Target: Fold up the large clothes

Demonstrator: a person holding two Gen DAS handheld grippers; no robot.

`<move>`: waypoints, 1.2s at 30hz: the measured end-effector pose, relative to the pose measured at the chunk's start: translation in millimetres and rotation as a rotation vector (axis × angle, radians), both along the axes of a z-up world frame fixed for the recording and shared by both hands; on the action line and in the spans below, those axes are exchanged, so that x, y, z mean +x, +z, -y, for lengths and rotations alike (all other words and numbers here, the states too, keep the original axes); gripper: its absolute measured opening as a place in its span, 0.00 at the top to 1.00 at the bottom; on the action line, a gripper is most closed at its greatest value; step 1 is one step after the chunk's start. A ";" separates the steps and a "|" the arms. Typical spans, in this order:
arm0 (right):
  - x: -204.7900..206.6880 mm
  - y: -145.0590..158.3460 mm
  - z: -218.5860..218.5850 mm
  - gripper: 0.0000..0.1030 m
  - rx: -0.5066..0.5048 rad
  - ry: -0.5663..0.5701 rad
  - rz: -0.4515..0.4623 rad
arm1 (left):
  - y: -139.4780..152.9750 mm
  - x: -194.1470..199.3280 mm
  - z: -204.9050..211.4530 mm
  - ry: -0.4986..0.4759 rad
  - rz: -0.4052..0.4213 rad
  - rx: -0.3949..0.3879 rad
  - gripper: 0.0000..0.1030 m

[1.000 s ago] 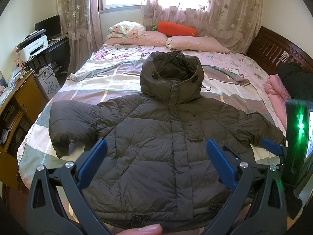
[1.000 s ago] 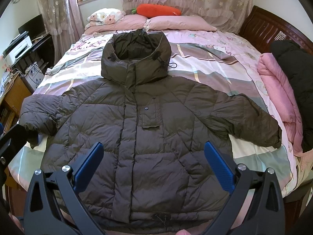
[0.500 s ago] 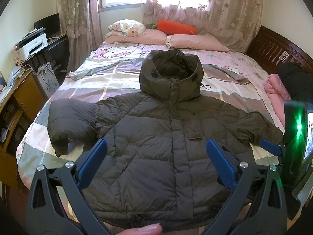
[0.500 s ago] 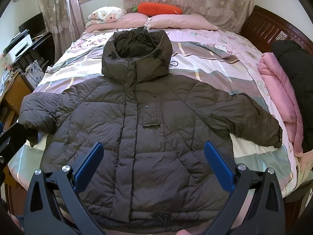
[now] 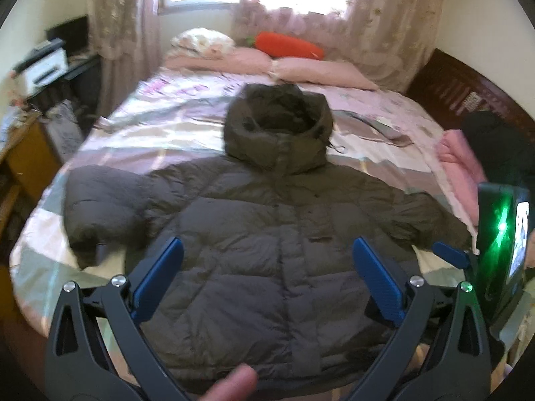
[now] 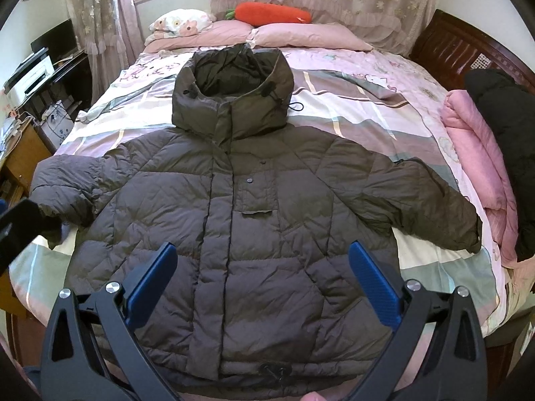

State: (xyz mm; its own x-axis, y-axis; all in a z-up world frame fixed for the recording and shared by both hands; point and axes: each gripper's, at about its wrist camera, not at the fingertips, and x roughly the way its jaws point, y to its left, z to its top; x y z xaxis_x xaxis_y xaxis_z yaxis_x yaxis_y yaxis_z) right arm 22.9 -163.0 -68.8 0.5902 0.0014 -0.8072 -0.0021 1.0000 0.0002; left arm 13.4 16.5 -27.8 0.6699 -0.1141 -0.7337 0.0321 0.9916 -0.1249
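A dark olive hooded puffer jacket lies flat and face up on the bed, hood toward the pillows, both sleeves spread sideways. My left gripper hovers open above the jacket's lower front, its blue pads wide apart with nothing between them. My right gripper is likewise open above the lower front near the hem. The right gripper's body with a green light shows at the right edge of the left wrist view. A fingertip shows at the bottom edge.
The bed carries a pink patchwork quilt, pink pillows and an orange carrot plush. A folded pink blanket and a black garment lie at the right. A wooden headboard, desk and printer flank it.
Both grippers have moved slightly up and back, so the jacket sits a little lower and farther in view. The left wrist view is now blurred by motion. The jacket has not moved.
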 end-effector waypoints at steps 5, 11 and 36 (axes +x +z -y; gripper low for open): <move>13.4 -19.7 16.2 0.01 -0.010 -0.055 -0.036 | -20.8 28.4 -53.0 0.057 -0.077 -0.037 0.13; 17.8 -31.7 19.6 0.01 0.030 -0.044 -0.095 | -65.0 18.3 -235.8 0.473 -0.072 -0.519 0.02; 44.8 -112.4 -10.4 0.01 0.286 0.011 -0.439 | -100.8 41.0 -389.1 0.872 -0.028 -0.013 0.69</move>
